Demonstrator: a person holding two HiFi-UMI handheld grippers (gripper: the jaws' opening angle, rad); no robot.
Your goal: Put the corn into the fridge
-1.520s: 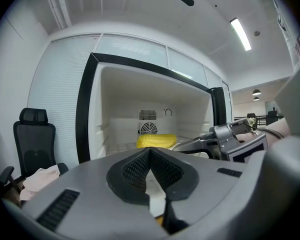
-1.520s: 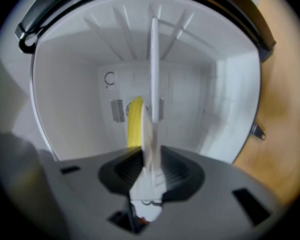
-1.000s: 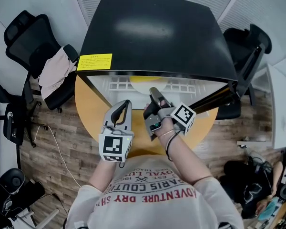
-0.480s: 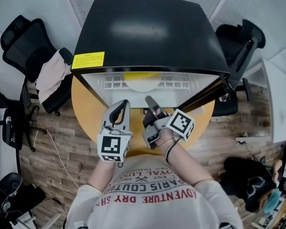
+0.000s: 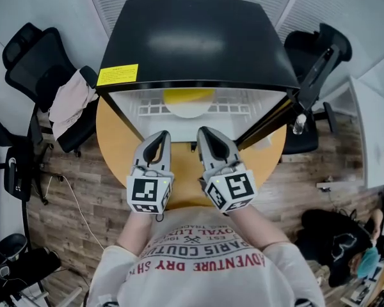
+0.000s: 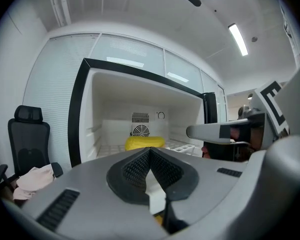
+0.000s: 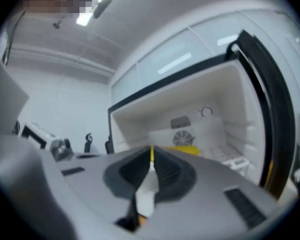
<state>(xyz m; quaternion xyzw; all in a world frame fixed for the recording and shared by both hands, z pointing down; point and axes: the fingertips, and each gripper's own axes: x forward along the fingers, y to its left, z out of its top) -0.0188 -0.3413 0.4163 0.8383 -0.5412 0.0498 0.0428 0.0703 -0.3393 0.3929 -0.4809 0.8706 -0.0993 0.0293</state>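
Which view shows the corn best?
Left gripper view: the corn lies sharp and side-on inside the fridge, below the fan. Head view shows only a yellow strip of it under the fridge's top edge. Right gripper view shows it blurred and half hidden.

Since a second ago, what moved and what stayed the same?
The right gripper rolled from its side to upright, level with the left gripper. Its jaws are closing with nothing between them. The left gripper stayed put, shut and empty. The corn still lies inside the open fridge.
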